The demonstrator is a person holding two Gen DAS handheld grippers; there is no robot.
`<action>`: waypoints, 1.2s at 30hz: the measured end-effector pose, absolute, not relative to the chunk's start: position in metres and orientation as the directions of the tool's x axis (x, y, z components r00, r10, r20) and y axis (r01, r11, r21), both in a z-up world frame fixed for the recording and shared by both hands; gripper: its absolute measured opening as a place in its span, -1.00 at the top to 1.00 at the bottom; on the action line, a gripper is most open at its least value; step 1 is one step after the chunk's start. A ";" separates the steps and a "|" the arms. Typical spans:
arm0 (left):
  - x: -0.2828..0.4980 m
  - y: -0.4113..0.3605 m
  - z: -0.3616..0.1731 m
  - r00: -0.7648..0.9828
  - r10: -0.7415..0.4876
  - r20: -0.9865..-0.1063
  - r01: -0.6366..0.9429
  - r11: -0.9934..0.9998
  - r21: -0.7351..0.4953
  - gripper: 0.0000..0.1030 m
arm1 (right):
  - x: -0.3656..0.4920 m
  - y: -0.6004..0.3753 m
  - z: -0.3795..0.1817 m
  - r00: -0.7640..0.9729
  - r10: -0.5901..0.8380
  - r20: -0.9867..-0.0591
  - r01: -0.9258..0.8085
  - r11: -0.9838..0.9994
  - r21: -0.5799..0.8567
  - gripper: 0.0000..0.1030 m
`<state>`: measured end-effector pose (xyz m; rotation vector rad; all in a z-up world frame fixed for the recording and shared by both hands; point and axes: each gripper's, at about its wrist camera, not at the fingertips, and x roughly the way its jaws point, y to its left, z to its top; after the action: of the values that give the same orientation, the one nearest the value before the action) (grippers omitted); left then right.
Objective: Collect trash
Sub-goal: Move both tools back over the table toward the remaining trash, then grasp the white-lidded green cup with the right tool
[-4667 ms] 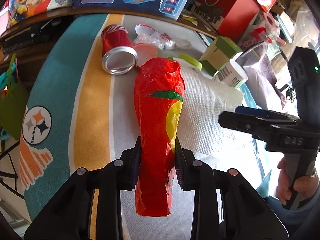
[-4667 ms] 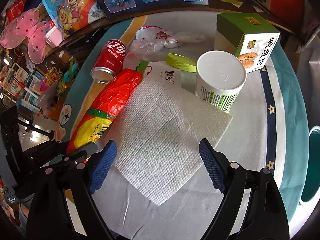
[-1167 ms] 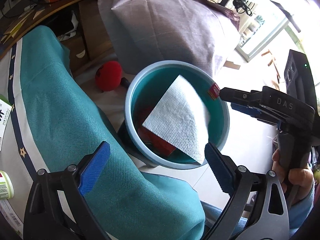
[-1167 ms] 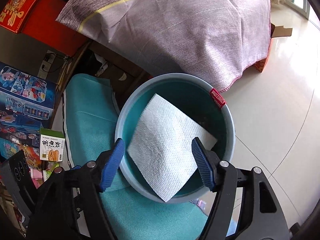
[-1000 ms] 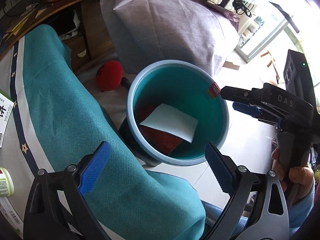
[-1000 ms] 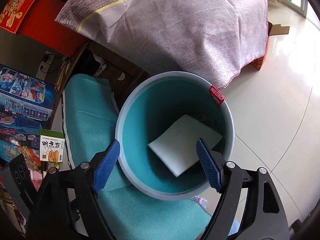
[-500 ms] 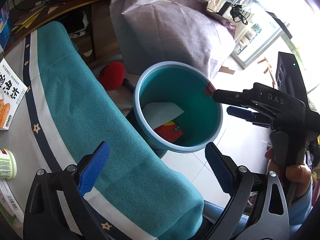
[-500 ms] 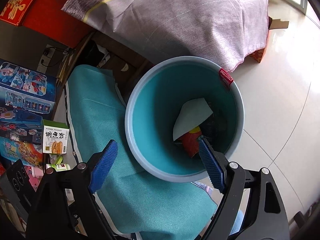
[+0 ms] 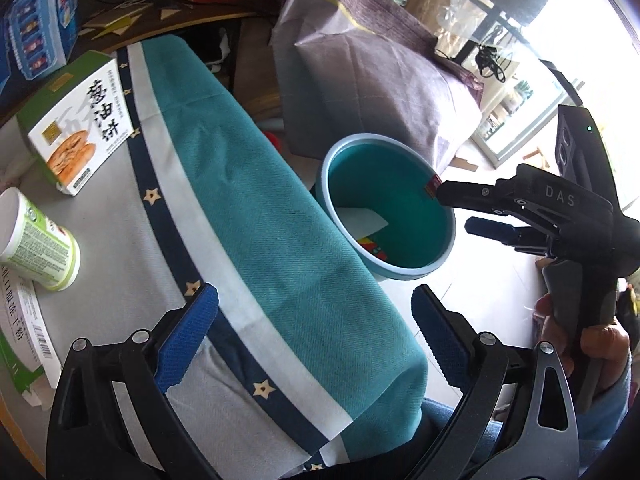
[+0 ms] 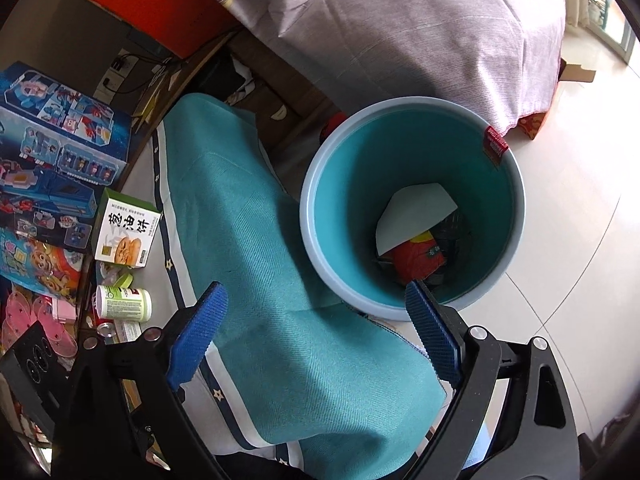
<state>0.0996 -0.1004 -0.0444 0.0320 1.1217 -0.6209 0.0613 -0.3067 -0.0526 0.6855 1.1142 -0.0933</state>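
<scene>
A teal bin [image 10: 320, 240] stands on the floor beside the table; it also shows in the left wrist view [image 9: 448, 240]. Inside lie a white paper towel [image 10: 416, 212] and a red wrapper [image 10: 416, 256]. My left gripper [image 9: 312, 336] is open and empty over the table's teal cloth edge. My right gripper [image 10: 316, 328] is open and empty above the table edge, next to the bin; it also shows in the left wrist view [image 9: 452, 208], over the bin's rim.
On the table stand a green-and-white biscuit box [image 9: 80, 128] and a white tub with green label [image 9: 36, 248]. A flat white-green carton [image 9: 20, 340] lies at the left. A purple-covered bundle [image 10: 420, 32] sits behind the bin. Toy boxes [image 10: 52, 152] stand at the back.
The paper towel has settled at the bottom of the bin on the red wrapper. Both grippers have drawn back from the bin toward the table, staying open.
</scene>
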 end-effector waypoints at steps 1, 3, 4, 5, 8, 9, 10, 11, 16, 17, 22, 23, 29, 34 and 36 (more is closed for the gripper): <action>0.098 -0.093 -0.043 0.295 -0.450 -0.843 0.470 0.837 -0.282 -0.90 | 0.062 -0.300 -0.051 0.457 0.259 -0.851 0.388 0.802 0.453 -0.72; 0.094 -0.079 -0.040 0.316 -0.448 -0.836 0.452 0.846 -0.282 -0.91 | 0.064 -0.287 -0.048 0.452 0.260 -0.853 0.368 0.817 0.444 -0.72; 0.091 -0.072 -0.039 0.328 -0.442 -0.834 0.444 0.852 -0.277 -0.92 | 0.065 -0.280 -0.048 0.448 0.262 -0.855 0.359 0.823 0.440 -0.72; 0.089 -0.064 -0.039 0.340 -0.435 -0.833 0.435 0.859 -0.271 -0.92 | 0.067 -0.272 -0.048 0.442 0.265 -0.857 0.349 0.830 0.436 -0.72; 0.084 -0.040 -0.042 0.365 -0.418 -0.832 0.402 0.877 -0.264 -0.92 | 0.071 -0.251 -0.052 0.420 0.274 -0.865 0.322 0.846 0.425 -0.72; 0.082 -0.032 -0.043 0.371 -0.413 -0.832 0.388 0.883 -0.265 -0.92 | 0.072 -0.243 -0.054 0.409 0.278 -0.869 0.313 0.852 0.420 -0.72; 0.081 -0.022 -0.045 0.377 -0.407 -0.832 0.371 0.890 -0.267 -0.92 | 0.074 -0.235 -0.056 0.399 0.284 -0.872 0.304 0.856 0.418 -0.72; 0.080 -0.014 -0.046 0.383 -0.401 -0.832 0.356 0.895 -0.268 -0.92 | 0.076 -0.227 -0.058 0.388 0.290 -0.875 0.295 0.860 0.415 -0.72; 0.080 0.045 -0.049 0.463 -0.317 -0.828 0.228 0.945 -0.234 -0.92 | 0.085 -0.193 -0.063 0.347 0.302 -0.888 0.244 0.885 0.396 -0.72; 0.082 0.060 -0.049 0.487 -0.292 -0.823 0.188 0.955 -0.228 -0.92 | 0.087 -0.186 -0.064 0.340 0.303 -0.890 0.234 0.890 0.392 -0.72; 0.095 0.125 -0.057 0.513 -0.214 -0.831 0.018 0.971 -0.238 -0.92 | 0.094 -0.166 -0.066 0.319 0.310 -0.896 0.208 0.899 0.385 -0.72; 0.099 0.134 -0.060 0.509 -0.201 -0.837 -0.009 0.971 -0.239 -0.92 | 0.095 -0.163 -0.067 0.317 0.310 -0.896 0.206 0.900 0.384 -0.72; 0.116 0.139 -0.074 0.468 -0.196 -0.862 -0.033 0.971 -0.239 -0.92 | 0.099 -0.155 -0.072 0.292 0.306 -0.906 0.207 0.905 0.372 -0.72; 0.129 0.126 -0.086 0.442 -0.177 -0.880 -0.013 0.979 -0.203 -0.92 | 0.102 -0.157 -0.076 0.282 0.297 -0.912 0.221 0.905 0.363 -0.72; 0.136 0.125 -0.091 0.433 -0.168 -0.886 -0.016 0.981 -0.193 -0.92 | 0.104 -0.159 -0.077 0.280 0.295 -0.913 0.225 0.905 0.361 -0.72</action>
<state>0.1363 0.1247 -0.0906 -0.1825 1.1207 -0.0952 0.1041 -0.1588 -0.0774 0.4707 1.3006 0.0494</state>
